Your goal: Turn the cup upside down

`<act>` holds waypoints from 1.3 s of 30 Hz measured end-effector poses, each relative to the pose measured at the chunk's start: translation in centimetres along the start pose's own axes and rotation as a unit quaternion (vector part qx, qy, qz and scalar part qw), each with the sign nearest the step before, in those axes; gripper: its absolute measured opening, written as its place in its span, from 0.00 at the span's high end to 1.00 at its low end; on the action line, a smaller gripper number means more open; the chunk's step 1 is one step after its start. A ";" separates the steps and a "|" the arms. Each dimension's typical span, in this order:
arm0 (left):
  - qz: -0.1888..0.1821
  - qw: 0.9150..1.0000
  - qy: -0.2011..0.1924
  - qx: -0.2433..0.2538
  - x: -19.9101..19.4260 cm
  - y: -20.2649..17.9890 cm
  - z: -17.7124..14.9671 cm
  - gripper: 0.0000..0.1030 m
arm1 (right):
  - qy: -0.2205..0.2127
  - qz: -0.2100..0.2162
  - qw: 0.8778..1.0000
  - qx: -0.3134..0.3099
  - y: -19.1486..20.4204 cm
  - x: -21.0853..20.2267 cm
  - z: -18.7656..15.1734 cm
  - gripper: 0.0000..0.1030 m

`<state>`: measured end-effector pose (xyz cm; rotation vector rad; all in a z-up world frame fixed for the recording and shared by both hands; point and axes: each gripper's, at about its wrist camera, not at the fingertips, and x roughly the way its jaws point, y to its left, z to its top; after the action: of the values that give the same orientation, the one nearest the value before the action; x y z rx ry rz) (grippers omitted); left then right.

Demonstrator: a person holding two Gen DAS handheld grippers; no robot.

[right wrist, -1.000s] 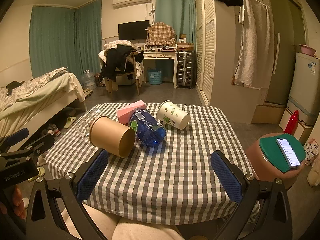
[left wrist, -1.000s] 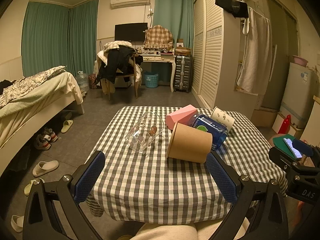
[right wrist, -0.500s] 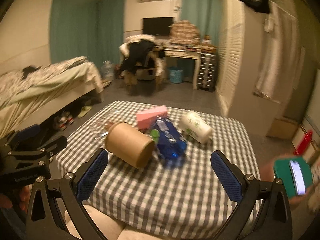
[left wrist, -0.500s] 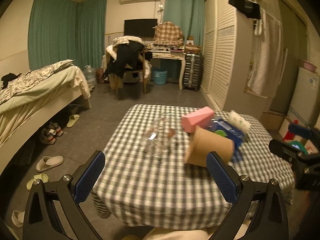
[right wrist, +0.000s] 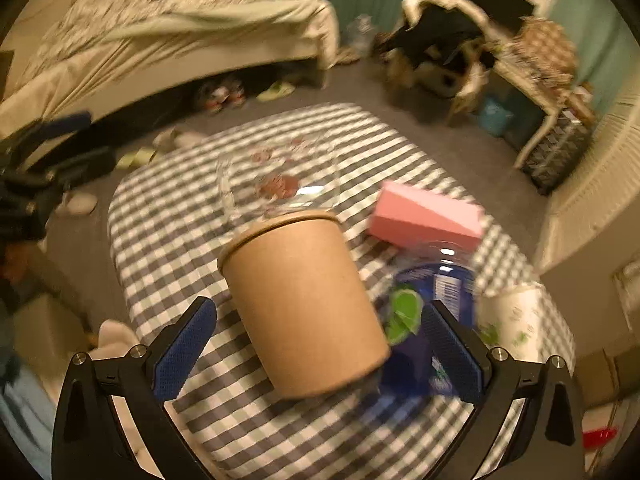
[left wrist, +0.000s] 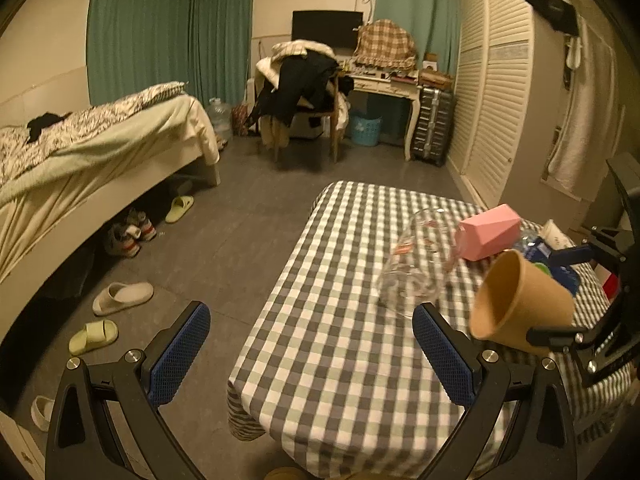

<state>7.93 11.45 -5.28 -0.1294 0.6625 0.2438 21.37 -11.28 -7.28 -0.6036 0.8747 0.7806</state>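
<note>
A brown paper cup (right wrist: 304,300) lies on its side on the checked tablecloth (right wrist: 160,232), its rim pointing away from my right gripper (right wrist: 320,348). That gripper is open, with its blue pads on either side of the cup's base end and apart from it. In the left wrist view the cup (left wrist: 520,300) is at the right, its mouth facing left, with the right gripper's black frame (left wrist: 592,320) around it. My left gripper (left wrist: 312,356) is open and empty over the table's near left edge.
A clear glass cup (right wrist: 280,176) lies on its side just beyond the brown cup. A pink box (right wrist: 424,216), a blue bottle (right wrist: 432,308) and a white printed cup (right wrist: 516,316) lie to the right. A bed (left wrist: 100,148) and slippers are to the left on the floor.
My right gripper has moved forward and down to straddle the brown cup's base end. My left gripper has swung left, so the table has shifted to the right of its view.
</note>
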 end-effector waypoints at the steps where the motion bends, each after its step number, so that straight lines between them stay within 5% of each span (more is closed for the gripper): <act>1: 0.001 1.000 0.004 -0.002 0.5 0.0 0.0 0.00 | 0.005 0.006 1.000 -0.007 0.2 0.4 0.1 0.00; 8: -0.001 1.000 0.018 0.003 2.3 -0.5 0.2 0.00 | 0.035 0.001 0.998 -0.045 1.1 4.0 0.8 0.13; 23: -0.010 1.000 0.000 0.005 -0.9 -1.3 -0.2 0.00 | 0.025 0.011 0.997 -0.078 4.6 1.2 -2.3 0.14; 39: -0.052 0.998 -0.011 0.035 -3.4 -2.7 -0.8 0.00 | -0.030 -0.021 0.999 0.022 2.4 -4.5 -3.7 0.08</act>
<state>5.62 8.06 -3.72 -0.0934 0.6390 0.1216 15.98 -14.17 -5.74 -0.5546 0.8207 0.7362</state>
